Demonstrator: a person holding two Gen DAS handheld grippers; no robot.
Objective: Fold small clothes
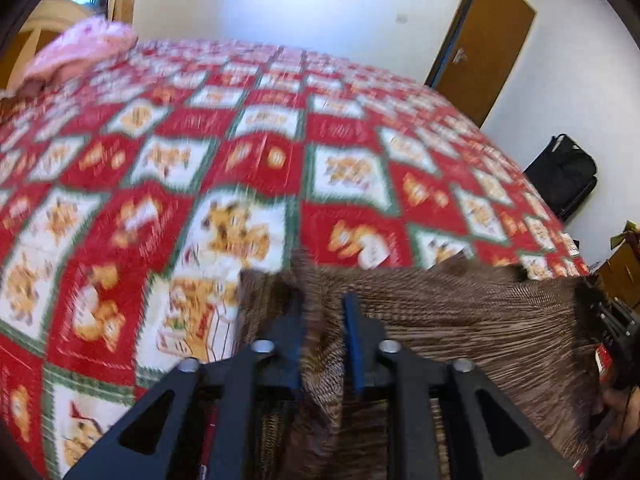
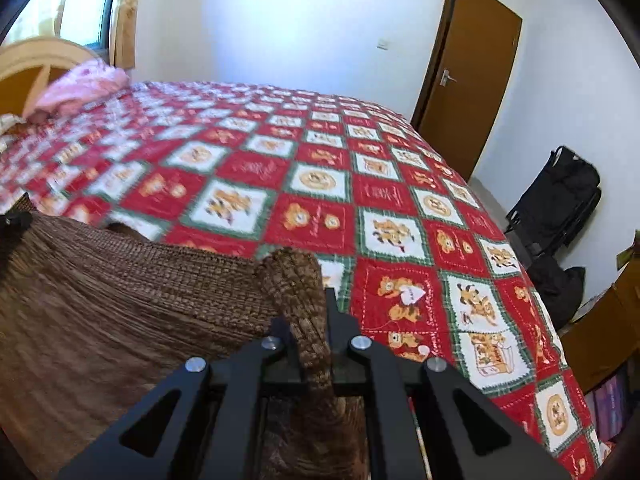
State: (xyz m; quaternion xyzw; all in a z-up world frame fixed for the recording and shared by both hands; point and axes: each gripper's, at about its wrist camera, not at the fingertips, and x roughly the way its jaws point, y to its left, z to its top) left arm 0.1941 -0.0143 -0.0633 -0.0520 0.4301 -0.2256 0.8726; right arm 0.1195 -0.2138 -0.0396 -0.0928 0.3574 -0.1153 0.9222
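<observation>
A brown ribbed knit garment (image 1: 460, 320) hangs stretched sideways between my two grippers, over the near part of a bed with a red, white and green checked quilt (image 1: 240, 140). In the left wrist view my left gripper (image 1: 324, 304) has its jaws a little apart. A fold of the garment's left edge lies between them, and the picture is blurred. In the right wrist view my right gripper (image 2: 308, 308) is shut on the garment's (image 2: 140, 300) right corner, which bunches up above the fingers. The quilt (image 2: 320, 180) stretches away behind it.
A pink pillow (image 2: 80, 84) lies at the far left by a wooden headboard (image 2: 36, 60). The bed's right edge drops to the floor, where a black bag (image 2: 560, 196) stands by the wall. A brown door (image 2: 468, 92) is shut at the far right. Wooden furniture (image 2: 600, 332) stands near right.
</observation>
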